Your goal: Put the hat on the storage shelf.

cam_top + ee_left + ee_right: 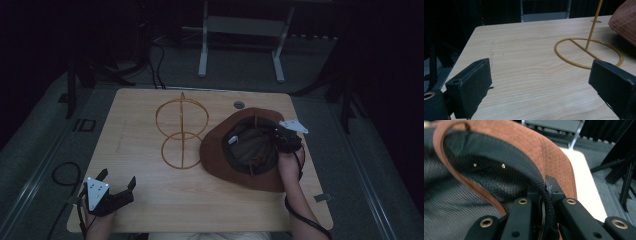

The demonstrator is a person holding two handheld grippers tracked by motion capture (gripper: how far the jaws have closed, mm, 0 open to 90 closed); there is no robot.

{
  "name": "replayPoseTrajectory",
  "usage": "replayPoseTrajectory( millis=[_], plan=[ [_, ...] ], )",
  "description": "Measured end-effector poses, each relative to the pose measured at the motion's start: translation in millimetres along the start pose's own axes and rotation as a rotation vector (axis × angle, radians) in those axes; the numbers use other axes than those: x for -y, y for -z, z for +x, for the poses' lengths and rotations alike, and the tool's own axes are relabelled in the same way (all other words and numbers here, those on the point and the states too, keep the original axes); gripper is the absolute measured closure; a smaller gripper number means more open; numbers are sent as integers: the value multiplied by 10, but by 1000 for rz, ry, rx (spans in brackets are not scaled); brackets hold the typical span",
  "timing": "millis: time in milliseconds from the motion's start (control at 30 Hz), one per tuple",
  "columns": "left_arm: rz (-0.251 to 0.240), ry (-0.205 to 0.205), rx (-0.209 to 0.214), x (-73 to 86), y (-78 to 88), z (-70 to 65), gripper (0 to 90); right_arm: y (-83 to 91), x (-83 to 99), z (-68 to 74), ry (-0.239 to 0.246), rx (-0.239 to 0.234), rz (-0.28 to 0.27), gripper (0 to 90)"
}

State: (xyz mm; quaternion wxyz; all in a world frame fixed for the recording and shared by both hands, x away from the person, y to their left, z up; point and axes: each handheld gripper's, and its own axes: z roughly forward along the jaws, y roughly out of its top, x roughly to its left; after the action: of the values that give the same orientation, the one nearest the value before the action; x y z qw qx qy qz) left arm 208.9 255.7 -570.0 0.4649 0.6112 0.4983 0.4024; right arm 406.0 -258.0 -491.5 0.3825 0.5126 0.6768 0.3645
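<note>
The right gripper is clamped on the brim of the brown suede hat, which lies crown-down near the wooden table's right edge, its dark mesh lining up. The yellow wire hat stand touches it. The left gripper, jaws spread, sits at the near left corner over bare wood.

Bare table runs along the bottom of the high view, from the left gripper at lower left, its jaws apart over empty wood, across to the hat. The left side of the tabletop is bare too. At centre the wire stand blocks the way, its base ring flat on the wood and touching the hat at its right. The hat fills centre right, with the right gripper clamped on its edge.
</note>
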Motion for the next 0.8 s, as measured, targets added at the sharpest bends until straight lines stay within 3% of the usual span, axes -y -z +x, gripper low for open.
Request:
replayPoseTrajectory(
  millis=[100,267,400,500,600,800],
  plan=[
    [8,-20,-6,-21,7,-22,53,144,-118,-30,-20,-11,-56,838],
    [22,-14,13,-51,20,-64,53,374,-299,-59,-45,-36,-136,839],
    [38,-35,29,-69,38,-79,52,551,-419,-81,-44,-50,-192,839],
    [55,-36,65,-155,69,-86,52,680,-496,-120,-53,-62,-226,838],
    [63,-1,106,-234,87,-118,52,805,-550,-171,-63,-69,-252,838],
    [61,0,181,-473,117,-291,53,988,-557,-265,-73,-65,-275,838]
  ],
)
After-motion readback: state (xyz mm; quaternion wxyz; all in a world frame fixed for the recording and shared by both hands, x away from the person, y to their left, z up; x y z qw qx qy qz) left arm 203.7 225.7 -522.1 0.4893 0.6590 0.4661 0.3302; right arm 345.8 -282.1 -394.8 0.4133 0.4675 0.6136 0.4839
